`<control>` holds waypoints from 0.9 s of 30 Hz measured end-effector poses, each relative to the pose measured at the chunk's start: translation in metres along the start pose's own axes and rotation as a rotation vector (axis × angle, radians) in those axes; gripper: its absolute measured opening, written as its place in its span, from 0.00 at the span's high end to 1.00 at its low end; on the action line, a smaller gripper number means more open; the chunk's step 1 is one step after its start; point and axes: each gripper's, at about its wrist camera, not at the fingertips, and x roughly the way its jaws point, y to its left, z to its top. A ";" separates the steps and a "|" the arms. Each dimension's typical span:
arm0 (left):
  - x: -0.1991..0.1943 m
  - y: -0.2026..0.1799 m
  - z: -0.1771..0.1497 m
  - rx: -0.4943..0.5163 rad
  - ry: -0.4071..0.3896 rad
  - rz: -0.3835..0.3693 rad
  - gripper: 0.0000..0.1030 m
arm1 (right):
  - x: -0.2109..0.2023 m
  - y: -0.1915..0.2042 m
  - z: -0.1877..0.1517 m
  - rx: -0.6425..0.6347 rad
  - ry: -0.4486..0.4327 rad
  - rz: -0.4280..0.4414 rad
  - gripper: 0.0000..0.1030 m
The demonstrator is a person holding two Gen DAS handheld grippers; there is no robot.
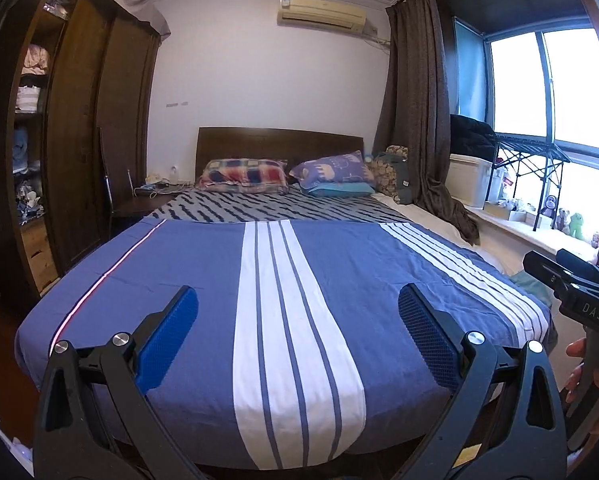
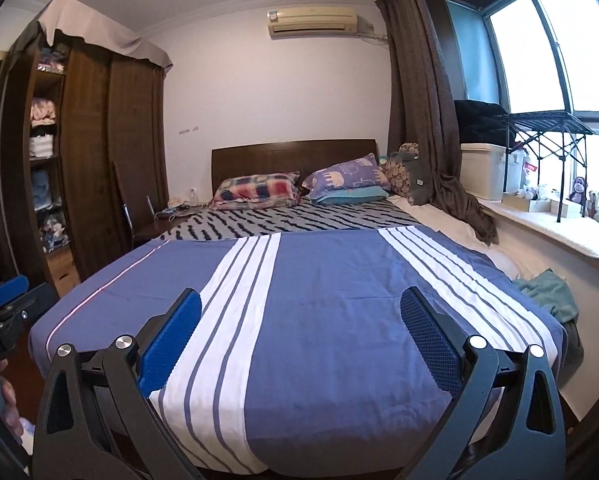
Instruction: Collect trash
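Note:
My left gripper [image 1: 297, 304] is open and empty, held above the foot of a bed with a blue and white striped cover [image 1: 203, 280]. My right gripper [image 2: 301, 306] is open and empty too, over the same cover [image 2: 331, 280]. The right gripper's body shows at the right edge of the left wrist view [image 1: 571, 292]. One blue pad of the left gripper shows at the left edge of the right wrist view [image 2: 9, 284]. No piece of trash stands out on the bed in either view.
Two pillows [image 1: 245, 176] lie at the wooden headboard [image 1: 279, 140]. A dark wardrobe [image 1: 83, 132] stands left, a nightstand with small items [image 2: 175, 210] beside it. A windowsill with toys [image 2: 595, 204], a curtain [image 1: 419, 100] and a green cloth [image 2: 547, 292] are on the right.

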 end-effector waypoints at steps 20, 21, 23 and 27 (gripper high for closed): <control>-0.003 -0.004 0.002 0.009 -0.006 -0.019 0.08 | -0.007 0.005 0.001 0.004 -0.011 0.019 0.03; -0.003 -0.004 0.003 0.008 -0.007 -0.021 0.08 | -0.007 0.005 0.001 0.003 -0.012 0.019 0.03; -0.003 -0.004 0.003 0.009 -0.008 -0.021 0.08 | -0.007 0.006 0.001 0.002 -0.012 0.020 0.03; -0.005 -0.004 0.003 0.010 -0.012 -0.022 0.08 | -0.007 0.006 0.001 0.004 -0.012 0.020 0.03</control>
